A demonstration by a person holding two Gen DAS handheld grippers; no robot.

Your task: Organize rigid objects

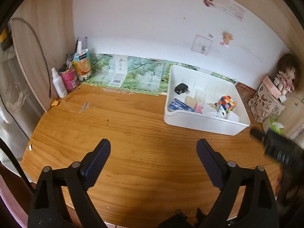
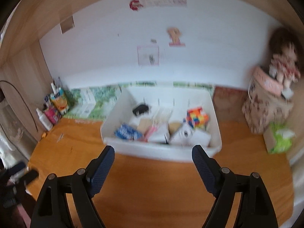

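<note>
White bin: the white bin [image 1: 205, 122] stood on the wooden desk [image 1: 123, 136], toward the back right, close to the wall.
Things inside: a colour cube [image 1: 227, 102], a black plug [image 1: 181, 88], a blue packet [image 1: 178, 104] and some white and pink pieces lay together in the bin; nothing of this kind lay on the open desk.
Left gripper: the left gripper [image 1: 153, 158] hung over bare wood, its fingers spread wide, nothing between them.
Right gripper: the right gripper [image 2: 153, 159] was spread also and empty, just before the near wall of the bin; this view was blurred.
Risk: I think a fast forward move could push the near wall and slide the bin, or tip the loose pieces.
Edges: a patterned bag [image 1: 266, 102] with a doll [image 1: 286, 72] stood near the bin's right side; a spray bottle [image 1: 59, 83] and cans [image 1: 69, 77] filled the far left corner.
Open room: the middle and left of the desk were free for moving.
</note>
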